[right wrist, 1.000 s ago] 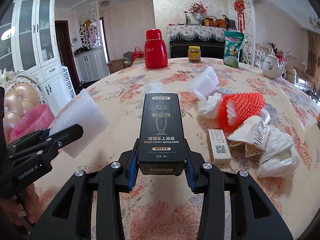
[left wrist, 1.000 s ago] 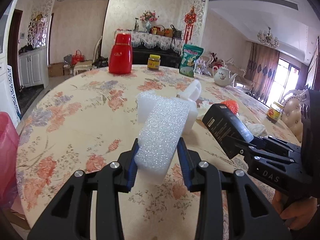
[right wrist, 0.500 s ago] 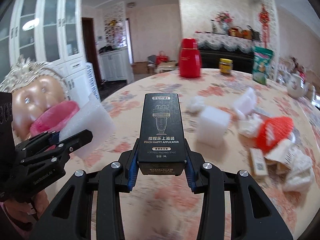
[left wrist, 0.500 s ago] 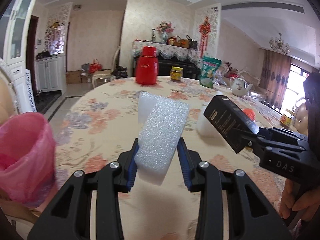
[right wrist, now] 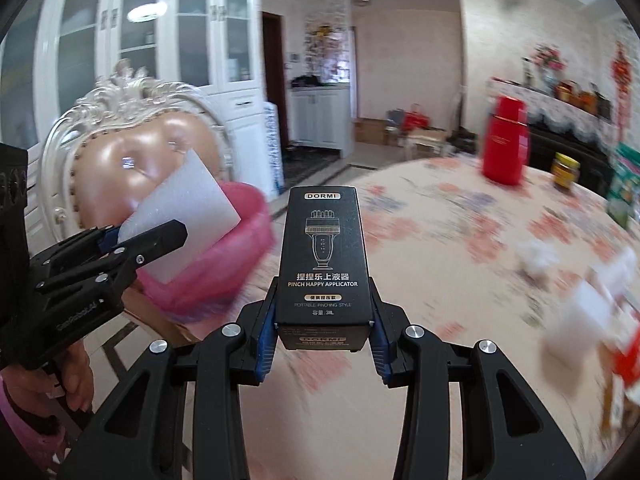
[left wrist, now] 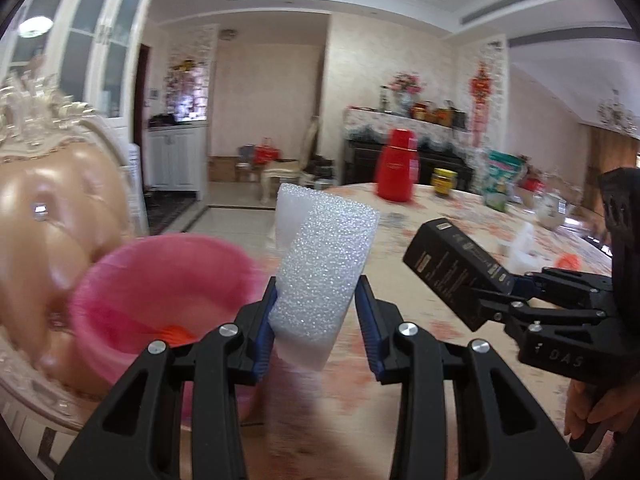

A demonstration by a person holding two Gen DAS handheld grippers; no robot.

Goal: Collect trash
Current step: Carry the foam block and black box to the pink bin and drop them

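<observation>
Both pairs of jaws are clamped narrow, each on one piece of trash. Farthest left stands one padded chair [right wrist: 132,160] with a carved white frame, and one pink bin [left wrist: 160,280] sits against its seat, a bit of orange showing inside it. Just right of the bin, the left gripper [left wrist: 316,312] pinches one white foam block [left wrist: 324,268] between its blue pads; the block stands tilted, its top leaning over toward the bin's rim in the right wrist view. A hand [right wrist: 76,384] wraps that gripper's handle. Next comes the right gripper [right wrist: 323,320], squeezing the lower end of one black box [right wrist: 323,256] printed with the word DORMI, held upright above the near edge of the flowered table [right wrist: 440,220]. Further right on the table stand one red flask [right wrist: 506,142], one yellow-lidded jar [right wrist: 565,172] and one green bag [right wrist: 624,192] at the far side. Nearer, at the right edge, lie blurred white scraps and something red [right wrist: 628,356]; their number cannot be made out.
</observation>
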